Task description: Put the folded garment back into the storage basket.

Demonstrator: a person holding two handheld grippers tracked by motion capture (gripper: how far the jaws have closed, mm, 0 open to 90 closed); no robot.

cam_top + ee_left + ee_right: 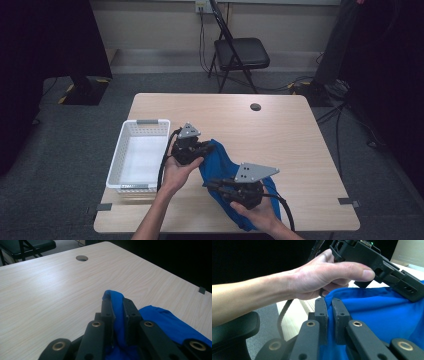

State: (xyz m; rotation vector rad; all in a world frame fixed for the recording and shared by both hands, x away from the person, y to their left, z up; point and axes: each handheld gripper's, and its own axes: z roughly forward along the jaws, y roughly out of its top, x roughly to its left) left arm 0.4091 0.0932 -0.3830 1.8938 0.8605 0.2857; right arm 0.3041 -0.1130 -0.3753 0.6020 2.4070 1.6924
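Apparently a fold or a lift of the cloth is in hand, judged from both grips.

Left gripper: the left gripper (117, 305) has its jaws pressed together on a raised fold of the blue cloth (160, 322); the pinched edge sticks up just past the jaw tips.
Right gripper: the right gripper (329, 305) is likewise pinching an edge of the cloth (374, 312), with the fabric spreading away beyond its jaws.
Cloth: in the high view the blue cloth (220, 167) lies bunched between the two grippers, its far end at the left gripper (207, 148), its near end at the right gripper (212, 184).
Done: both grips look secured.
Left: the cloth is not yet flat, folded or put away; the white basket (120, 150), just beside the left gripper on its outer side, holds nothing that I can see.
Surface: a pale wood-grain table (280, 130) with a round cable hole (255, 106) well beyond both grippers.
Room: grey carpet, a black folding chair (240, 52) past the table's far edge, dark drapes at either side.
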